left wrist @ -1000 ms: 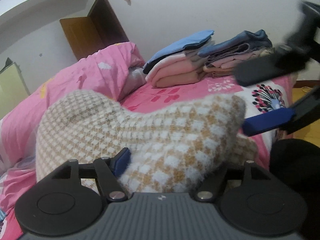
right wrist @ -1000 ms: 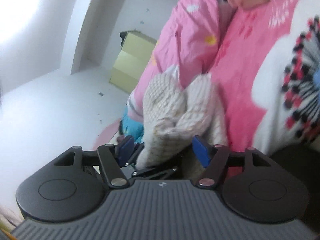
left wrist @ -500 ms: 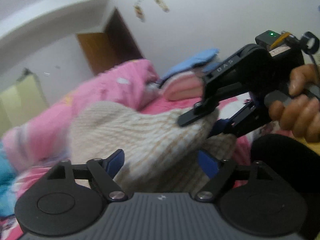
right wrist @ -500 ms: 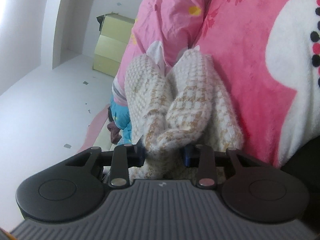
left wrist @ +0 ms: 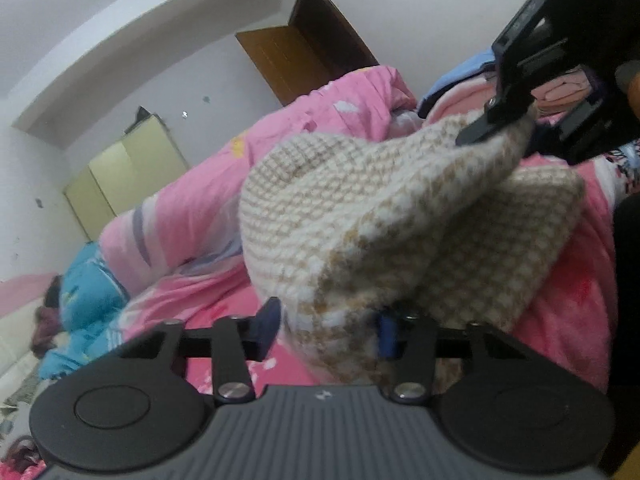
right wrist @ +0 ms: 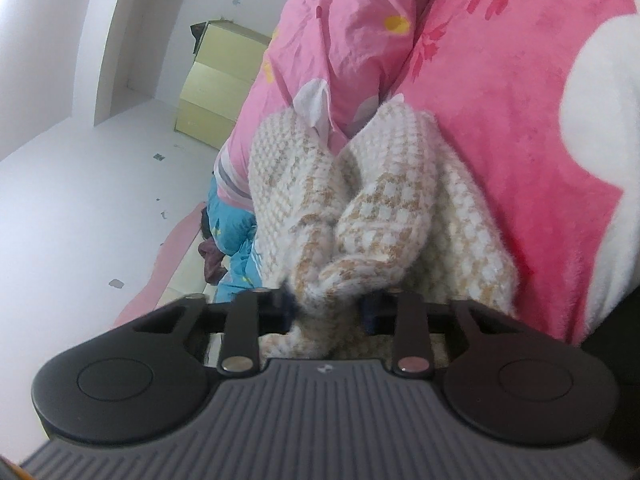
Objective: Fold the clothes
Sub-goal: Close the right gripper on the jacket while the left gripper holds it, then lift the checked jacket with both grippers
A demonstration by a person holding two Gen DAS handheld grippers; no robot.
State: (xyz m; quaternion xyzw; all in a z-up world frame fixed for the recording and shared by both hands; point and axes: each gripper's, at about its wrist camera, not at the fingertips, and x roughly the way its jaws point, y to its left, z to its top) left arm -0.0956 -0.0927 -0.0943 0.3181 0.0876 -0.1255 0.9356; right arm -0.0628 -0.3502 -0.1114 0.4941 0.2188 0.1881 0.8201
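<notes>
Where quilt (left wrist: 256, 168) bunches, pink bedspread (right wrist: 500, 100), white walls (left wrist: 100, 52)

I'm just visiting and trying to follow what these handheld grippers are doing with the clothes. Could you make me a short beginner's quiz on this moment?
1. True or false: the right gripper is shut on the beige-and-white knit sweater.
2. What lies under the sweater? A) a wooden table B) a pink floral bedspread C) a bare floor
3. Fill in: in the left wrist view, the left gripper has just been closing and its blue pads now press a fold of the ____.

Key: 1 true; 2 B; 3 sweater.
</notes>
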